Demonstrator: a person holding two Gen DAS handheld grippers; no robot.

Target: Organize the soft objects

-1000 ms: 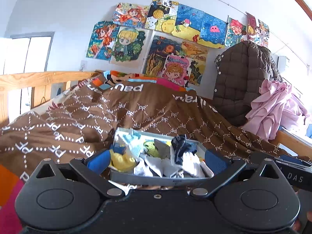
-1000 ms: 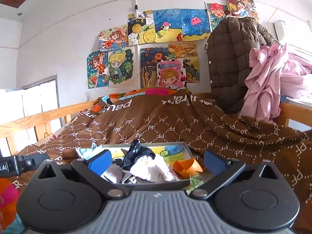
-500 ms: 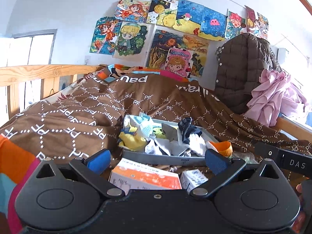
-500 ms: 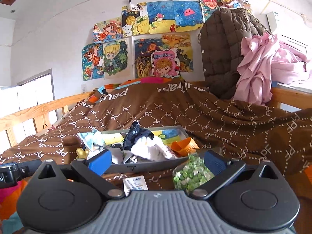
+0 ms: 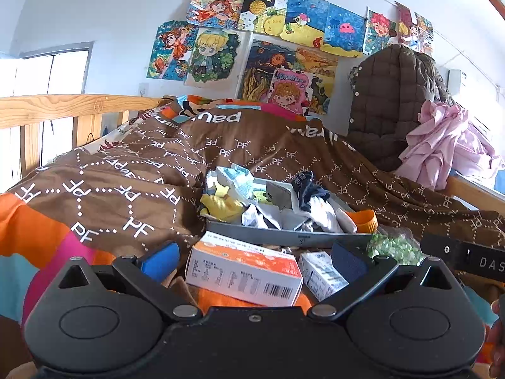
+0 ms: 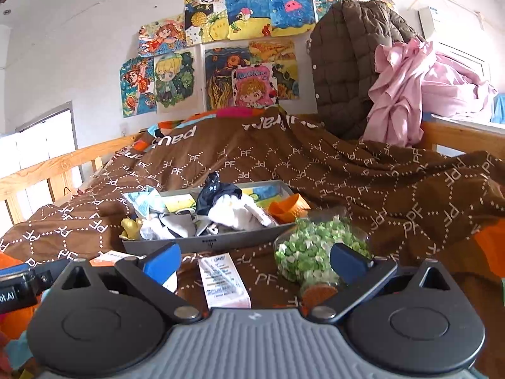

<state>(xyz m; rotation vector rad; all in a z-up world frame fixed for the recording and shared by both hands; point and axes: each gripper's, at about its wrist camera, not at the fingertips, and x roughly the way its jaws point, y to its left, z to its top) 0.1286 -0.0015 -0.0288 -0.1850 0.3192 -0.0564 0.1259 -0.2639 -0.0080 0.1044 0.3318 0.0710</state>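
- While both tools are hanging short of the pile, we are holding the left gripper [image 5: 252, 257] spread wide and empty, blue pads apart at the lower middle of the left view.
- We are keeping the right gripper [image 6: 255, 259] likewise spread, nothing between its fingers.
- Soft things are lying heaped in the grey tray [image 5: 284, 237], centre of both frames, resting on the brown quilt [image 5: 126, 195]: yellow cloth [image 5: 221, 207] at the tray's left end, white socks [image 6: 236, 213] and a dark sock [image 6: 217, 192] toward the middle.
- Tray's long axis is running left to right across the frame, straight ahead of both tools and beyond them.
- Between left tool and tray we are noting an orange-and-white box [image 5: 243, 271] and a small carton [image 5: 322, 273]; before the right tool, a paper sachet [image 6: 222, 281] and a jar of green bits [image 6: 315, 252].
- We are judging neither hand clearly nearer; the left faces the yellow end, the right the white socks, and either would need reaching over the clutter.
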